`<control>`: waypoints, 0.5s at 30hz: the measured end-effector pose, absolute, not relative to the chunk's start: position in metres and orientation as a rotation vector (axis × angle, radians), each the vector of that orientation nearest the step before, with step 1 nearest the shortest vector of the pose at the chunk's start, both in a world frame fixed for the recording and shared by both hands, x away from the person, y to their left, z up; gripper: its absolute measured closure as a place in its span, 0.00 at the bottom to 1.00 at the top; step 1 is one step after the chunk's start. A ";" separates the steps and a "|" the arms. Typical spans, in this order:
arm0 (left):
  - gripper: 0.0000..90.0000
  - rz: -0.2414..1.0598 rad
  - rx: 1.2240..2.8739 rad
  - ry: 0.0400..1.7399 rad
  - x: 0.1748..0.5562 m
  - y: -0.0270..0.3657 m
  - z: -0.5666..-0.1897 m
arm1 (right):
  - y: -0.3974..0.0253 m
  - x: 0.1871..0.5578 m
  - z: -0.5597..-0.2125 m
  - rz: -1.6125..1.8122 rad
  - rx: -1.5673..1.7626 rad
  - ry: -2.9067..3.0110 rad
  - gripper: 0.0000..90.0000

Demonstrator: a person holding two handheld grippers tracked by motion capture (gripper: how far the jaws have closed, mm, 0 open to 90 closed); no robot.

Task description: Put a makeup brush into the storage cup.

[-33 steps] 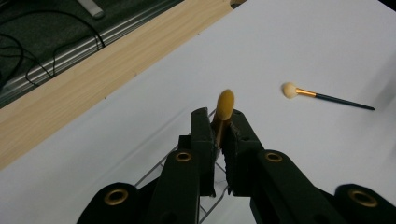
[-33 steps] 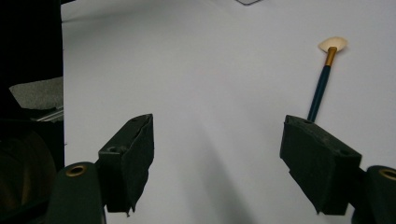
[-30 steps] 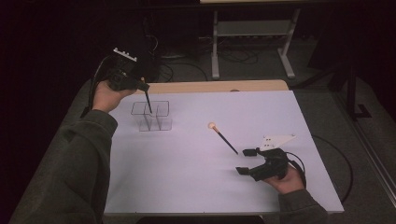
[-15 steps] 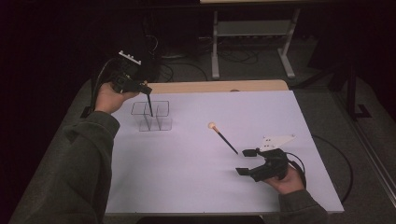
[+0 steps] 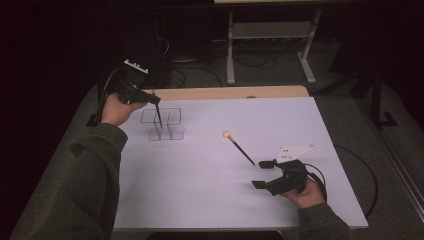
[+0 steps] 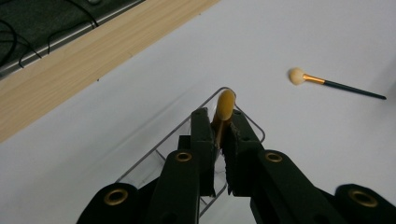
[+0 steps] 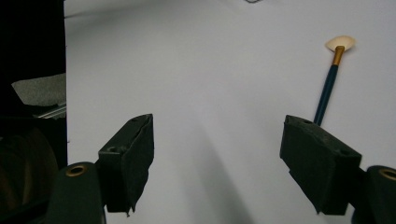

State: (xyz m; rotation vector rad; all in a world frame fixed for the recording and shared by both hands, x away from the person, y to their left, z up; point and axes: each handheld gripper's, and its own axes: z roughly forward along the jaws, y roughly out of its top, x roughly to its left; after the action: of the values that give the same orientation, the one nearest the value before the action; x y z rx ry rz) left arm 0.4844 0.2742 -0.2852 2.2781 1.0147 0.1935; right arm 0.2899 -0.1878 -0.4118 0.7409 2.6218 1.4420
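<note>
— Any writing to read?
— None legible. The left gripper (image 6: 218, 140) pinches a slim brush (image 6: 224, 109) above the clear box (image 5: 162, 125).
— The other?
— The right gripper (image 5: 267, 174) gapes empty beside a dark-handled, cream-tipped brush (image 5: 239, 147) on the white table (image 5: 200, 190).

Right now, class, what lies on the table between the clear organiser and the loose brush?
Nothing: in the high view, bare white table separates the clear organiser from the loose brush.

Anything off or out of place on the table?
Nothing damaged or spilled. The left gripper is shut on a brush over the clear organizer. A second brush lies loose on the white table, just ahead of the open right gripper.
</note>
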 end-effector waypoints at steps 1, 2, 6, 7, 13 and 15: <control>0.92 0.190 2.276 1.017 0.484 0.275 -0.287 | -0.188 0.290 -0.412 1.441 0.741 2.622 0.28; 0.92 0.188 2.264 1.025 0.484 0.275 -0.289 | -0.188 0.290 -0.412 1.441 0.740 2.622 0.28; 0.92 0.178 2.257 1.038 0.484 0.276 -0.294 | -0.187 0.290 -0.412 1.442 0.741 2.622 0.28; 0.92 0.183 2.251 1.036 0.483 0.276 -0.295 | -0.187 0.290 -0.412 1.441 0.740 2.622 0.28; 0.92 0.170 2.234 1.047 0.483 0.277 -0.301 | -0.187 0.289 -0.412 1.443 0.741 2.623 0.28; 0.92 0.170 2.242 1.042 0.483 0.278 -0.302 | -0.187 0.289 -0.412 1.444 0.740 2.624 0.28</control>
State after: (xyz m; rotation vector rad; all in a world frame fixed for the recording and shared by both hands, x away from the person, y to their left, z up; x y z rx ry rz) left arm 0.4826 0.2785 -0.3025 2.2422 1.0417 0.1704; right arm 0.2895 -0.1870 -0.4120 0.7401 2.6236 1.4437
